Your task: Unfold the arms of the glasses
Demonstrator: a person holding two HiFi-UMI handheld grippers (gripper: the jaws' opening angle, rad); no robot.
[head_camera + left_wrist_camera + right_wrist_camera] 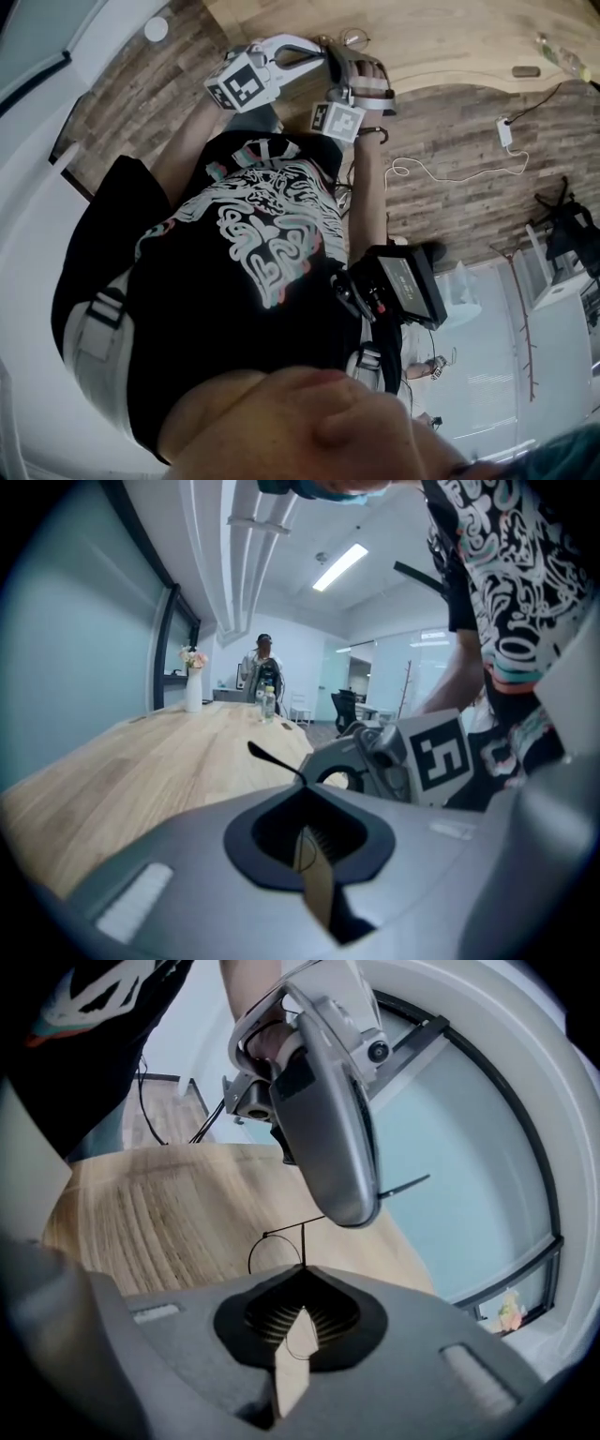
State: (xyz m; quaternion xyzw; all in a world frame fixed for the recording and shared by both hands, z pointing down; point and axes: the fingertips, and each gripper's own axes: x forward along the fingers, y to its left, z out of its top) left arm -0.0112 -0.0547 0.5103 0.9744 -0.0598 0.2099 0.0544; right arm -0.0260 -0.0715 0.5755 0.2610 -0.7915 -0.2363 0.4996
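Observation:
Thin black wire glasses (pixel 354 39) hang between both grippers above the wooden table (pixel 450 37). My left gripper (pixel 302 786) is shut on the frame. One thin arm (pixel 272 759) sticks out past its jaws toward the table (pixel 141 761). My right gripper (pixel 303 1267) is shut on the wire beside a round lens rim (pixel 272 1252), over the table (pixel 169 1213). The left gripper's grey body (pixel 328 1129) fills the space just ahead of it, with an arm tip (pixel 408 1185) poking out on its right. In the head view the left gripper (pixel 319 49) and right gripper (pixel 358 64) nearly touch.
A vase of flowers (pixel 193 688), bottles (pixel 267 703) and a standing person (pixel 262 667) are at the table's far end. A bottle (pixel 562 58) and a small dark object (pixel 526 71) lie on the table. A white cable and adapter (pixel 504 131) trail on the floor.

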